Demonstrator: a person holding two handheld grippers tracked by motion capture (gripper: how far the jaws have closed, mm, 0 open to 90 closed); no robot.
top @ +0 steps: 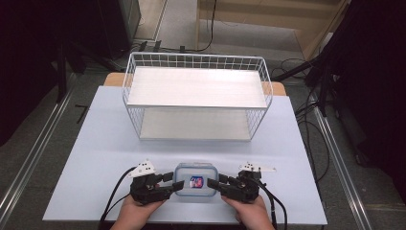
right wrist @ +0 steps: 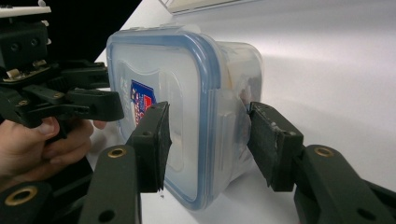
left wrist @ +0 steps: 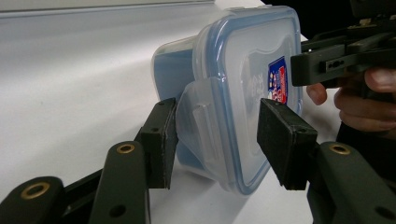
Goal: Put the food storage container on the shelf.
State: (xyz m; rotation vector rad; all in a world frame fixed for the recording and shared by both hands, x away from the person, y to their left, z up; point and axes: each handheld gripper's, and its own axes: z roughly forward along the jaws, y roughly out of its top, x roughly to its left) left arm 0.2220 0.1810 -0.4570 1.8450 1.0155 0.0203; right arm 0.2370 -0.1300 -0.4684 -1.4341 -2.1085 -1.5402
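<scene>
The clear, blue-rimmed plastic food box with a clip lid sits at the near edge of the pale table, before a white wire shelf rack. The left gripper clamps its fingers on the box's left end; the right gripper clamps the right end, fingers against lid and base.

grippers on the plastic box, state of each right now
Left gripper: closed on the side latch of the clear, blue-rimmed plastic box.
Right gripper: closed across the box's opposite edge.
</scene>
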